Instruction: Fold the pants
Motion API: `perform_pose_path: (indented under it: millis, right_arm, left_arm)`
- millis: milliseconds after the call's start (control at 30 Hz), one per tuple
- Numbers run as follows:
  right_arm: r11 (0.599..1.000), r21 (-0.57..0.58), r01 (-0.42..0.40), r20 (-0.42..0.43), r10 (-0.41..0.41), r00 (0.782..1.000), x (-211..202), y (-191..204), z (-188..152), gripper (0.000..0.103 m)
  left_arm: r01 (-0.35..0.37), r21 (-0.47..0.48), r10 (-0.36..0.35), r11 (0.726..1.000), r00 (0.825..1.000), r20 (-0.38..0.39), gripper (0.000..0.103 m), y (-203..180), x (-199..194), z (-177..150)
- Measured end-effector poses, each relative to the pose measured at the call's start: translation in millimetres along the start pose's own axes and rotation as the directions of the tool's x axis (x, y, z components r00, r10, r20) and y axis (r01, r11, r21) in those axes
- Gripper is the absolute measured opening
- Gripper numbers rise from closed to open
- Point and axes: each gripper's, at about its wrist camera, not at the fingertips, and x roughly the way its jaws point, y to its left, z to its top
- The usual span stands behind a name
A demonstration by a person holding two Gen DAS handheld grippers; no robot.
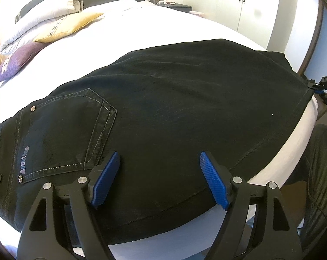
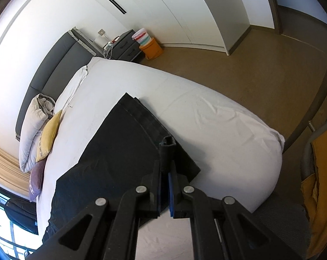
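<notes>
Black jeans (image 1: pixel 174 99) lie folded lengthwise on the white bed (image 1: pixel 154 26), back pocket at the left, leg hem at the right. My left gripper (image 1: pixel 160 162) is open, its blue pads (image 1: pixel 106 179) hovering over the seat area near the bed's front edge. My right gripper (image 2: pixel 165 173) is shut on a pinched fold of the jeans' hem (image 2: pixel 166 149); it also shows at the far right of the left wrist view (image 1: pixel 315 86). The jeans (image 2: pixel 120 151) stretch away toward the lower left in the right wrist view.
Pillows and cushions (image 1: pixel 55 28) lie at the head of the bed. A grey headboard (image 2: pixel 48 65), a nightstand (image 2: pixel 124 47) and an orange stool with a tub (image 2: pixel 150 47) stand beyond. White wardrobes (image 1: pixel 239 4) line the wall. A chair with orange cloth (image 2: pixel 319 184) is at right.
</notes>
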Motion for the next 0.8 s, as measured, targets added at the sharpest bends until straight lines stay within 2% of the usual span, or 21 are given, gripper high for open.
perform_pose_path:
  millis: [167, 267, 367, 433, 467, 500, 533, 567, 633, 667, 733, 767, 800]
  right_arm:
    - [1.000, 0.017, 0.008, -0.019, -0.008, 1.000, 12.6, -12.5, -7.2, 0.003]
    - [1.000, -0.022, 0.011, -0.009, -0.011, 1.000, 12.4, -10.9, -10.6, 0.003]
    - [0.998, 0.035, -0.042, -0.048, 0.044, 0.998, 9.0, -21.1, -3.5, 0.006]
    - [0.996, 0.068, -0.050, -0.076, 0.055, 0.996, 3.7, -27.4, 0.7, 0.007]
    - [0.997, 0.070, -0.026, -0.083, 0.031, 0.996, -1.1, -27.3, 2.6, 0.019]
    - [0.997, 0.045, 0.067, -0.068, -0.063, 0.996, -11.4, -22.5, 5.8, 0.028]
    - [0.992, 0.030, 0.125, -0.048, -0.124, 0.991, -18.9, -19.8, 8.7, 0.044]
    - [0.987, 0.030, 0.158, -0.016, -0.158, 0.987, -28.5, -16.7, 12.7, 0.055]
    - [0.984, 0.051, 0.173, 0.035, -0.174, 0.984, -43.8, -8.5, 24.1, 0.059]
    - [0.986, 0.051, 0.161, 0.047, -0.163, 0.985, -47.2, -1.3, 28.1, 0.059]
    - [0.998, -0.033, 0.053, 0.059, -0.051, 0.997, -47.6, 36.4, 35.3, 0.059]
    - [0.996, -0.088, -0.005, 0.038, 0.009, 0.999, -43.0, 59.4, 36.0, 0.059]
    - [0.981, -0.163, -0.105, -0.020, 0.103, 0.994, -31.7, 93.4, 32.8, 0.059]
  left_arm:
    - [0.002, 0.000, -0.002, 1.000, 1.000, 0.012, 0.080, 2.6, 2.9, -2.2]
    - [0.004, -0.009, -0.004, 1.000, 1.000, 0.020, 0.081, 3.7, 1.9, -5.2]
    - [0.016, -0.013, -0.016, 1.000, 1.000, 0.014, 0.081, 1.8, -0.3, -2.8]
    - [0.042, -0.012, -0.042, 0.999, 0.999, 0.020, 0.081, 4.8, -6.0, -0.6]
    - [0.047, -0.009, -0.047, 0.999, 0.998, 0.039, 0.081, 5.7, -12.8, 1.3]
    - [0.044, -0.006, -0.043, 0.999, 0.997, 0.062, 0.081, 7.2, -19.0, 3.1]
    - [0.039, -0.006, -0.039, 0.999, 0.995, 0.089, 0.081, 9.2, -25.5, 5.3]
    - [0.035, -0.011, -0.034, 0.999, 0.993, 0.115, 0.081, 13.0, -31.5, 8.3]
    - [0.031, -0.031, -0.026, 0.999, 0.990, 0.138, 0.081, 23.8, -35.3, 15.8]
    - [0.025, -0.040, -0.019, 0.999, 0.990, 0.142, 0.081, 30.1, -34.2, 19.9]
    - [0.007, -0.055, 0.001, 0.998, 0.990, 0.141, 0.081, 44.3, -29.0, 29.2]
    - [0.002, -0.068, 0.008, 0.998, 0.989, 0.145, 0.081, 51.7, -26.7, 34.3]
    - [-0.003, -0.079, 0.014, 0.997, 0.989, 0.147, 0.081, 57.7, -24.7, 38.8]
